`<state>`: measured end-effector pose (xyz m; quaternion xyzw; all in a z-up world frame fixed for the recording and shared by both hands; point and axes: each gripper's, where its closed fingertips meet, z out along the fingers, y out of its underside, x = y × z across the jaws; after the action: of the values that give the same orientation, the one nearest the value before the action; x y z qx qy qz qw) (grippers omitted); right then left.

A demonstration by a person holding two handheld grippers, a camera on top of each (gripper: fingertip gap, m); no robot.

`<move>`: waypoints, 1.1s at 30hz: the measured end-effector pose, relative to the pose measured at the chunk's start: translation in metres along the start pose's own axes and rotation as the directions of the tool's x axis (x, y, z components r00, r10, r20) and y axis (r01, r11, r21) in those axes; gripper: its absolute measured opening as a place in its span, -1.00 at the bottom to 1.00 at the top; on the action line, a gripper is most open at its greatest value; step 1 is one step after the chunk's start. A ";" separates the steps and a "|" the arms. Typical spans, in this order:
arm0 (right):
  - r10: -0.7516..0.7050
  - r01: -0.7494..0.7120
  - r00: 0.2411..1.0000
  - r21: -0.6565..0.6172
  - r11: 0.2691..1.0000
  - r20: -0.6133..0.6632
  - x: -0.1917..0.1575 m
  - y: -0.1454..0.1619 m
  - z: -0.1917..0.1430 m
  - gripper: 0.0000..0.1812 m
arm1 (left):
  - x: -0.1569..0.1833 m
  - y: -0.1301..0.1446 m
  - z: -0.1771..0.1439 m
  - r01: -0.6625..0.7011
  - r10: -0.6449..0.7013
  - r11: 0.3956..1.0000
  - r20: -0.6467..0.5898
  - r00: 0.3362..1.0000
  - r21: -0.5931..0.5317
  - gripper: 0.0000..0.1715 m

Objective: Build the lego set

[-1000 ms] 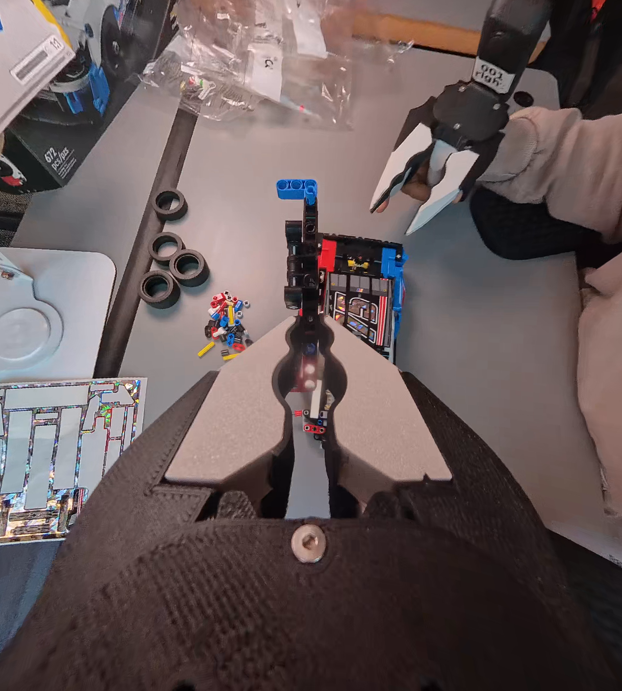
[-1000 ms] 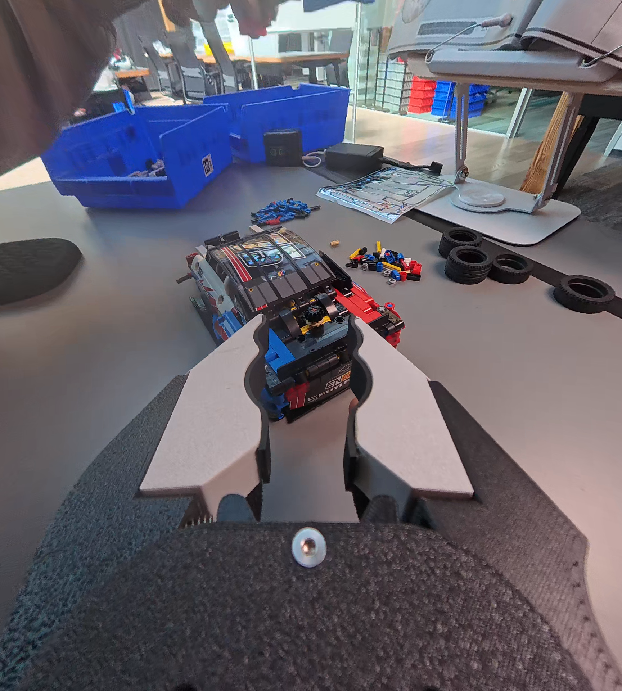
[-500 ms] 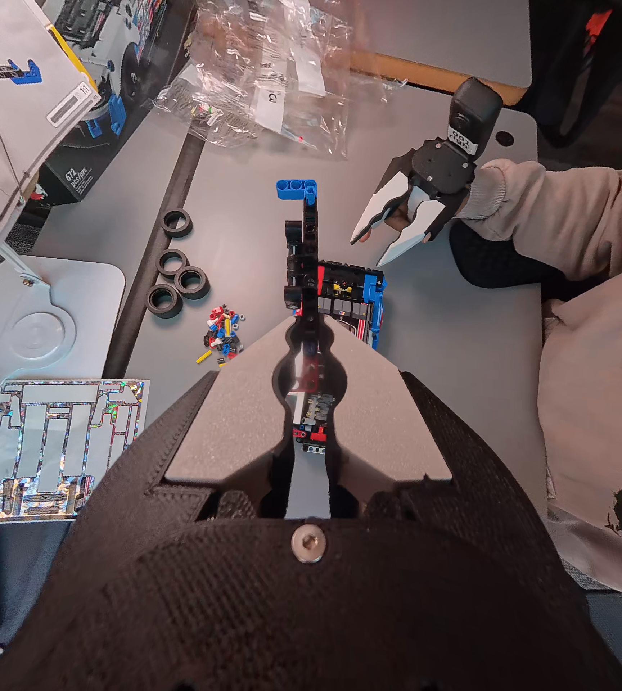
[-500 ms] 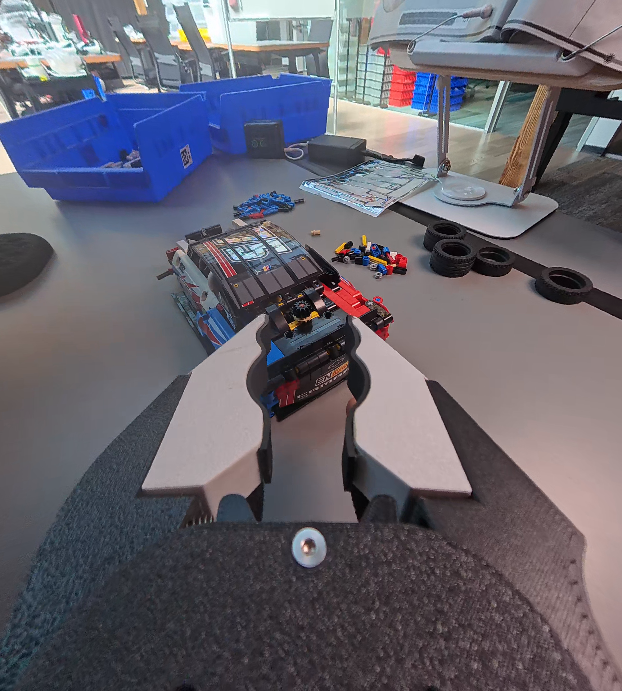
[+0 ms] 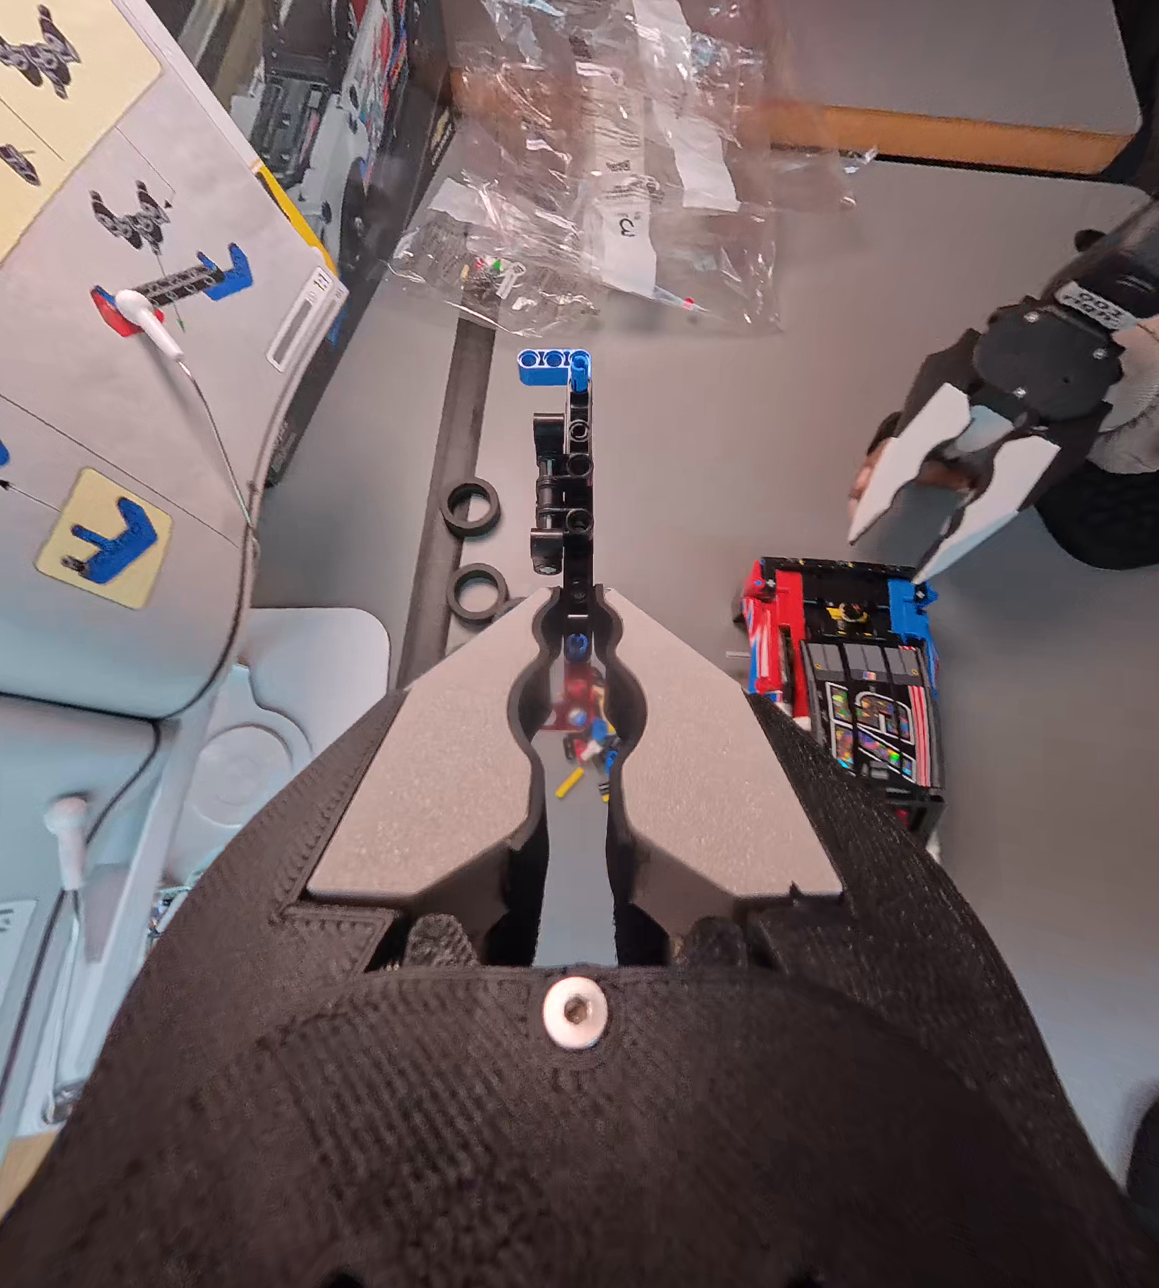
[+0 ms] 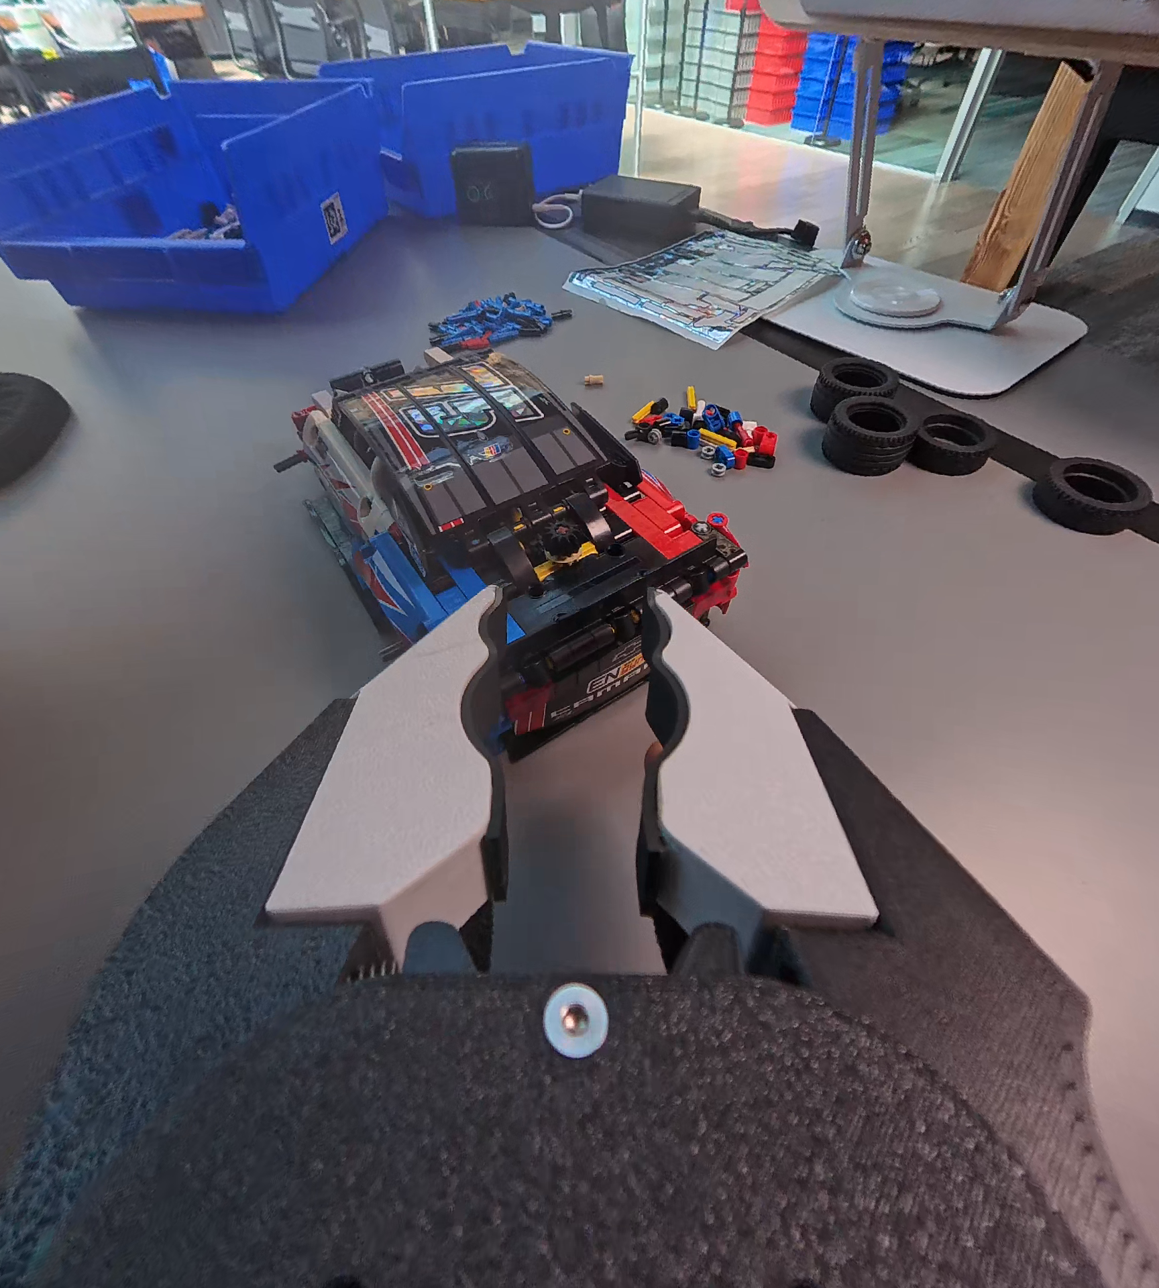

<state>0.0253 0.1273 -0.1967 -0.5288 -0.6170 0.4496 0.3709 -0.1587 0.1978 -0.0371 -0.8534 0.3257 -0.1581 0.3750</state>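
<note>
My left gripper point(image 5: 578, 601) is shut on a black beam assembly point(image 5: 570, 481) with a blue angled piece point(image 5: 552, 367) at its far end, held high above the table. The lego car point(image 5: 848, 683) lies below and to the right in the left wrist view. It fills the middle of the right wrist view point(image 6: 493, 474), black roof, red and blue sides. My right gripper point(image 6: 570, 613) is open and empty, its fingertips just at the car's rear end. The right gripper also shows at the right of the left wrist view point(image 5: 946, 502).
A pile of small loose pieces point(image 6: 709, 432) and several black tyres point(image 6: 869, 425) lie right of the car. A sticker sheet point(image 6: 695, 282), a stand's base point(image 6: 925, 313) and blue bins point(image 6: 165, 188) stand farther back. The instruction booklet point(image 5: 75, 279) and plastic bags point(image 5: 604, 181) show in the left wrist view. The left gripper's tips are roughly 25 cm from the right gripper's.
My left gripper has moved left and up with the beam assembly, so the car now lies to its right and the booklet is close. My right gripper has closed in on the car's rear.
</note>
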 end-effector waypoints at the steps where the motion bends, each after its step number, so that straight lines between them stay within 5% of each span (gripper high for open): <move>1: -0.017 0.016 1.000 -0.009 1.000 -0.003 -0.001 0.001 0.000 -0.60 | -0.012 -0.006 0.007 0.000 0.000 1.000 0.008 1.000 0.000 -0.93; 10: -0.038 0.037 0.999 -0.019 0.999 -0.019 0.006 0.004 -0.007 -0.60 | -0.088 -0.018 0.062 -0.007 0.017 0.995 0.101 0.995 -0.097 -0.92; 22: -0.055 0.055 0.998 -0.042 0.998 0.006 0.000 0.009 -0.004 -0.60 | -0.095 -0.023 0.069 -0.029 0.037 0.996 0.101 0.994 -0.080 -0.92; 27: -0.066 0.066 0.998 -0.044 0.997 0.003 -0.001 0.009 -0.005 -0.60 | -0.021 -0.018 0.059 -0.122 0.121 0.988 -0.022 0.992 -0.099 -0.92; 33: -0.113 0.115 0.993 -0.060 0.992 0.031 -0.009 0.009 -0.005 -0.37 | 0.162 0.031 0.026 -0.254 0.246 0.967 -0.213 0.946 -0.011 -0.92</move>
<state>0.0346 0.1194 -0.2033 -0.4976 -0.6650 0.4156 0.3708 -0.0390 0.0866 -0.0737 -0.7908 0.4721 -0.1921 0.3389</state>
